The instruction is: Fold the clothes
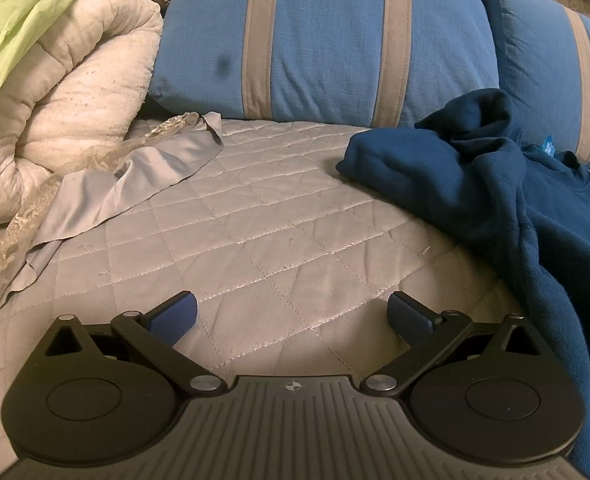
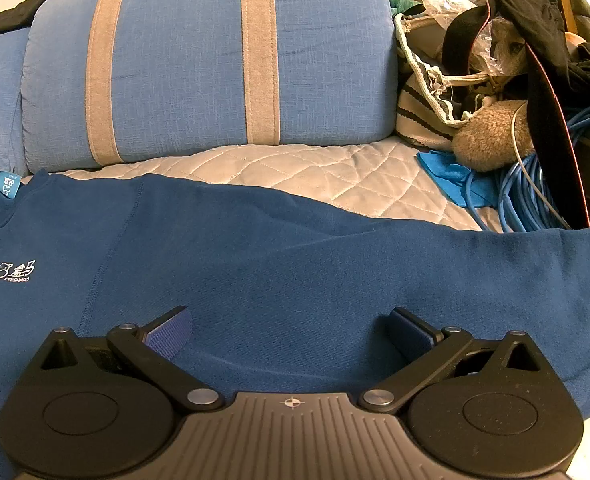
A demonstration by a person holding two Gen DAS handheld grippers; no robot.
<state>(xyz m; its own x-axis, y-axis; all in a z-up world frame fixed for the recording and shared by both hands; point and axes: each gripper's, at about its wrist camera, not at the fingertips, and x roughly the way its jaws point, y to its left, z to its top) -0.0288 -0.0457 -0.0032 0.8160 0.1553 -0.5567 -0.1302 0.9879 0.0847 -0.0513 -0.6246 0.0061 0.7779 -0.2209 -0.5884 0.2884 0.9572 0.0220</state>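
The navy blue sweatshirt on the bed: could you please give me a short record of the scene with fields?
garment: navy blue fleece sweatshirt, one sleeve bunched, the other stretched flat
surface: grey quilted bedcover
behind: blue pillow with grey stripes
left tongs: open, over bare bedcover
right tongs: open, over the sweatshirt
clutter: coiled blue cable to the sweatshirt's right

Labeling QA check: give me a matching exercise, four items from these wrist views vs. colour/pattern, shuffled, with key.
Column 1:
1. sweatshirt
2. pillow
3. bedspread
4. plastic bag

Column 2:
A. grey, diamond-quilted
B. pale green
C. dark blue, small white logo
D. light blue with beige stripes

Pairs: 1-C, 2-D, 3-A, 4-B
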